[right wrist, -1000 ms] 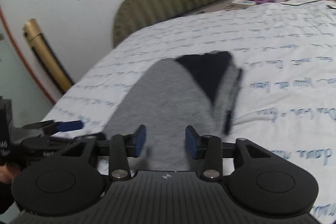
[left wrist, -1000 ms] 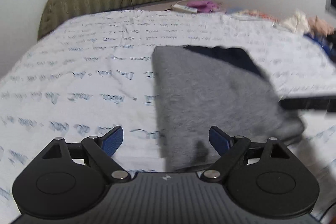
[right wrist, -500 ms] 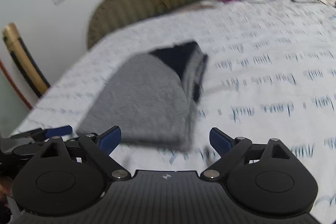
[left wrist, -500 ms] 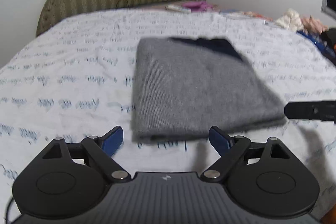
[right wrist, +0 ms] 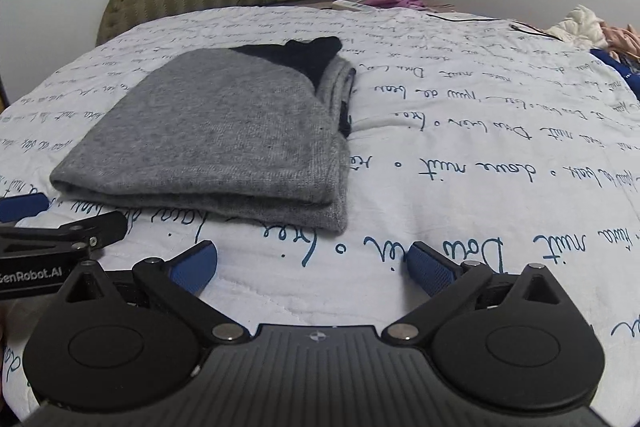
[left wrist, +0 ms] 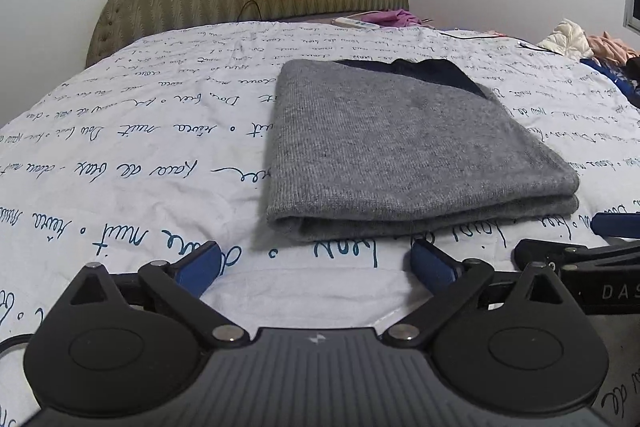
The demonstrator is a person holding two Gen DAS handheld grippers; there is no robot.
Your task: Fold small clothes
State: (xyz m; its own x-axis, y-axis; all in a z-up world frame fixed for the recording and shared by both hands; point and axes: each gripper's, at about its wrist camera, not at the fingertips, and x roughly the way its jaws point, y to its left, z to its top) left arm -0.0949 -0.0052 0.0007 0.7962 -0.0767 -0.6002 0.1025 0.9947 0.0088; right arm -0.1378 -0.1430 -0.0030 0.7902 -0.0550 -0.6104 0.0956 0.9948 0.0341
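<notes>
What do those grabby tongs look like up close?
Both the left tongs and right tongs are black, with two round discs, silver rivets, a ribbed grey body and blue textured fingertips. White lettering marks their sides, and a small emblem sits on each body.

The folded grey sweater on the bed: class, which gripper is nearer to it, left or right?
Left, though only slightly. The left gripper sits open right before the folded grey sweater, facing its near fold. The right gripper is open beyond its right corner, a little further back.
</notes>
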